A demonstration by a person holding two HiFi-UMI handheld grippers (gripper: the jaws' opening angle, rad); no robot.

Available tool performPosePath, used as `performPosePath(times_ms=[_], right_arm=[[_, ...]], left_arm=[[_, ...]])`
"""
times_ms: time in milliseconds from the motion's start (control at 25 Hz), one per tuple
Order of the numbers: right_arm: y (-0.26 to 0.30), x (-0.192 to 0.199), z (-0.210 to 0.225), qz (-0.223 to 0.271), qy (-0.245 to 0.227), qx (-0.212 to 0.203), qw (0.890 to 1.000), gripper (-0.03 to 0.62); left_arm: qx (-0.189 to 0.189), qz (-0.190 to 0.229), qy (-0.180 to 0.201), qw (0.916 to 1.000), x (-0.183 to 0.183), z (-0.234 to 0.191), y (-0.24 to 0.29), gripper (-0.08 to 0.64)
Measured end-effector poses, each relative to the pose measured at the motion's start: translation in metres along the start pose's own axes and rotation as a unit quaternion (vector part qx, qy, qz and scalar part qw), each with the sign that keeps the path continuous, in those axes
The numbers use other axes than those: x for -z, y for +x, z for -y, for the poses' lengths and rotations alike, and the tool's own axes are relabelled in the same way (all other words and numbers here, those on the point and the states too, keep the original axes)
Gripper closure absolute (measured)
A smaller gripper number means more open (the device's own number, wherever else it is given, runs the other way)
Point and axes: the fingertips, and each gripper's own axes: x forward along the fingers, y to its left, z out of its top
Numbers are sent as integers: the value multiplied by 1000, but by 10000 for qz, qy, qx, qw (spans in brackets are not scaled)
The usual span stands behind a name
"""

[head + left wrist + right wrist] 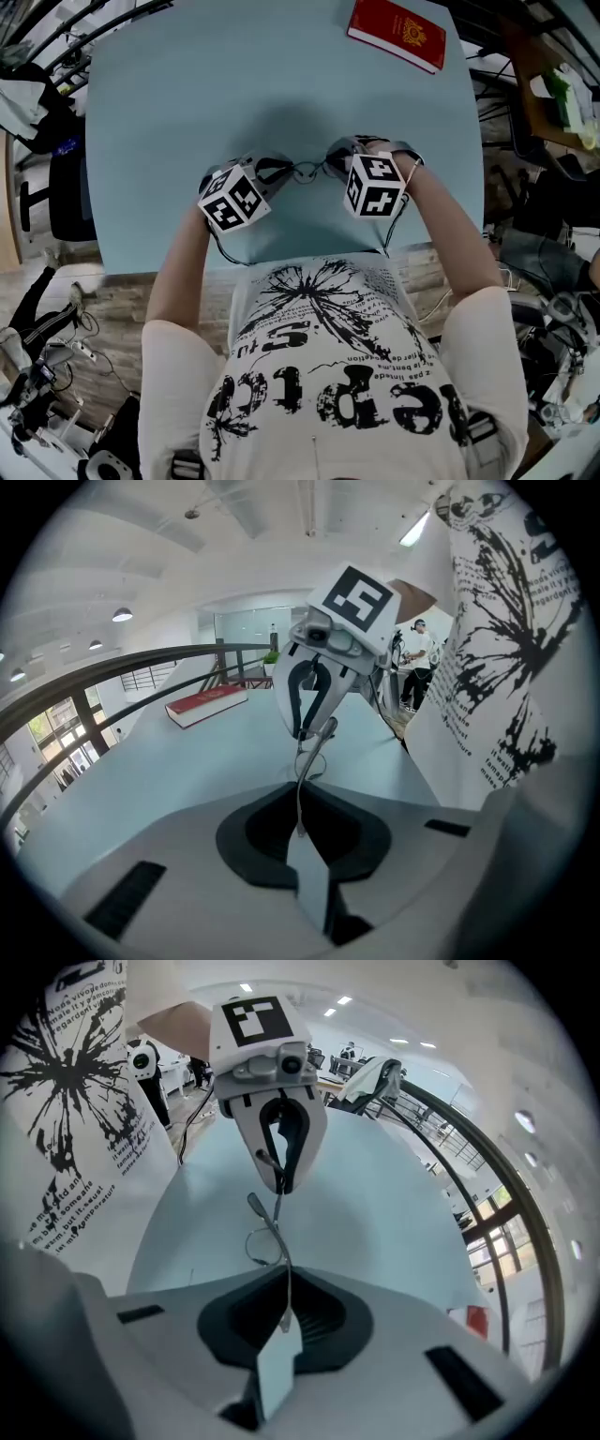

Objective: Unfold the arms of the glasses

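Thin wire-framed glasses (306, 172) hang between my two grippers, just above the pale blue table (187, 112). My left gripper (269, 174) is shut on one thin arm of the glasses (302, 780), which runs from its closed jaws toward the right gripper (305, 731). My right gripper (341, 161) is shut on the other arm (281, 1269), with a round lens rim (263, 1246) showing beyond it and the left gripper (279, 1185) facing it. Both grippers point steeply down, tips close together.
A red book (397, 33) lies at the table's far right corner, also visible in the left gripper view (206, 705). The person's white printed shirt (333, 375) is at the table's near edge. Chairs and cables (37, 112) crowd the floor around the table.
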Motion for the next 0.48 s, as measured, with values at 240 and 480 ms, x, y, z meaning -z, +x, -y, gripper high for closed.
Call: performPosePath(times_ms=[240, 480], right_arm=[[-22, 12, 4, 269, 200, 216, 9992, 568], [-30, 36, 4, 244, 370, 306, 9985, 566]], left_arm=[[-135, -76, -65, 9999, -2, -3, -4, 535], [-360, -145, -165, 9991, 4, -11, -3, 535]])
